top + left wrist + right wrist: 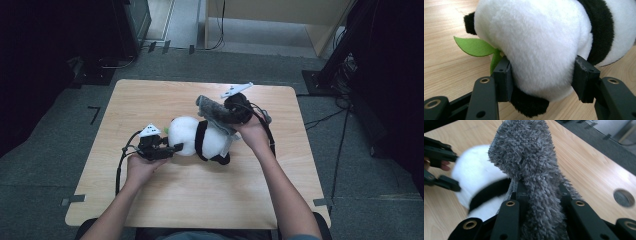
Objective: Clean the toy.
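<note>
I had the left gripper (172, 148) clamped on the white end of the plush panda (200, 137), both pads sunk into the fur in the left gripper view. The panda lay on its side on the wooden table (150, 95), around the middle of the top, with its black band facing up. A green felt leaf (475, 46) stuck out from under the panda, flat on the wood beside my left jaw.

My right gripper (227, 114) pinched a grey fuzzy cloth (212, 111), jaws drawn close with the pile bunched between them. The cloth stood up past the jaw tips in the right gripper view and draped onto the far end of the panda in the high view. My right hand (255, 134) sat just behind the toy, raised off the table.
</note>
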`<state>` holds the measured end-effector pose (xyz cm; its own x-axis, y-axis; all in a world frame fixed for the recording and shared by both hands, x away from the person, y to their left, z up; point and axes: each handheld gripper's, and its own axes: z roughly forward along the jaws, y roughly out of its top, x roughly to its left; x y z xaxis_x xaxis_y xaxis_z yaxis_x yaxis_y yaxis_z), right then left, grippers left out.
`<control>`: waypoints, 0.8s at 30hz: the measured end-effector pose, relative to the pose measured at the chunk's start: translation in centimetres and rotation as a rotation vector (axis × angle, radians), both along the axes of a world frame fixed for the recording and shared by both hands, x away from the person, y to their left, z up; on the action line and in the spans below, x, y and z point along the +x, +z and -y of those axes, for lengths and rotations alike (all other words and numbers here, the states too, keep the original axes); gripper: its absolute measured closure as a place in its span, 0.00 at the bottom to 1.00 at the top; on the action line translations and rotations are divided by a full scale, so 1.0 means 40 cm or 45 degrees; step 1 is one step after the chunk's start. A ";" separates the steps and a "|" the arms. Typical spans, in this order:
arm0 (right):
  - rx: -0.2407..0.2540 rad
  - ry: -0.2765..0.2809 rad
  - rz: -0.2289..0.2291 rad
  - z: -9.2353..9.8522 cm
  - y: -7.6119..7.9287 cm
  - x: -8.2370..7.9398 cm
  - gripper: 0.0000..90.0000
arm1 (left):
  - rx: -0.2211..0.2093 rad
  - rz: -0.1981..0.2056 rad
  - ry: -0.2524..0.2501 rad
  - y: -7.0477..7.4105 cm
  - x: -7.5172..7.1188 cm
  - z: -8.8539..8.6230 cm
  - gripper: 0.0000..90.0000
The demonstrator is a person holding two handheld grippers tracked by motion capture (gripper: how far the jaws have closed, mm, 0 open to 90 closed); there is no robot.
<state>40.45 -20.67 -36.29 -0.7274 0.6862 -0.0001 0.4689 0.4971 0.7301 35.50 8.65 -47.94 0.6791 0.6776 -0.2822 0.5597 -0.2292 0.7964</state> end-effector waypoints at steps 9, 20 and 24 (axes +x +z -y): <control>-0.013 0.110 0.002 -0.140 0.009 0.023 0.80 | -0.005 0.003 -0.001 -0.001 0.001 -0.001 0.47; -0.035 0.187 -0.056 -0.242 -0.045 0.039 0.77 | -0.008 -0.001 -0.003 -0.001 0.000 -0.001 0.46; -0.080 0.188 -0.080 -0.246 -0.069 0.041 0.72 | -0.013 -0.021 -0.002 -0.003 0.003 -0.002 0.46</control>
